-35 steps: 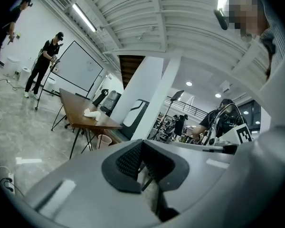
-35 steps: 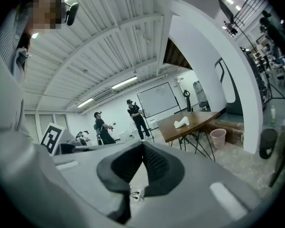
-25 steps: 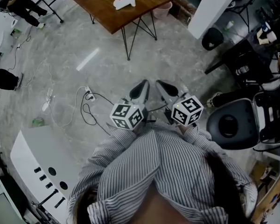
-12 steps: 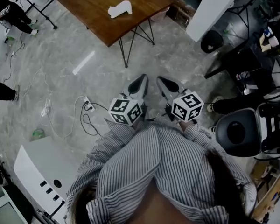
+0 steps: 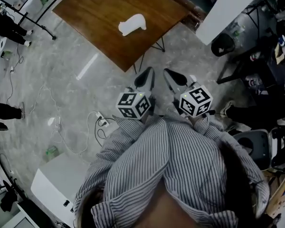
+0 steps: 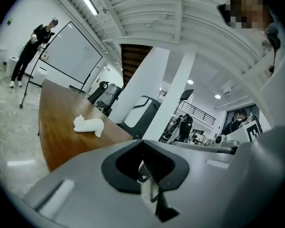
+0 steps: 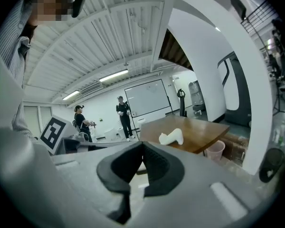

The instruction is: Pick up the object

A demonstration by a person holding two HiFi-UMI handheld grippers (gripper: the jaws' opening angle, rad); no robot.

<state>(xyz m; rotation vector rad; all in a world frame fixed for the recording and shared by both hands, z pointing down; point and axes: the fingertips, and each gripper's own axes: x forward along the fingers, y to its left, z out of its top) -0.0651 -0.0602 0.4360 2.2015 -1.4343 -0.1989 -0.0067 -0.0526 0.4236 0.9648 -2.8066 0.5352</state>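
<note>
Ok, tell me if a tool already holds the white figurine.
No, the white figurine lies on the wooden table, ahead of the left tool and right tool, both shut and empty.

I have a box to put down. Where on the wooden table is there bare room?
The wooden table is bare all round the white object: broad patches toward its near corner and left corner. Crowded: the floor at right, by the chair.
</note>
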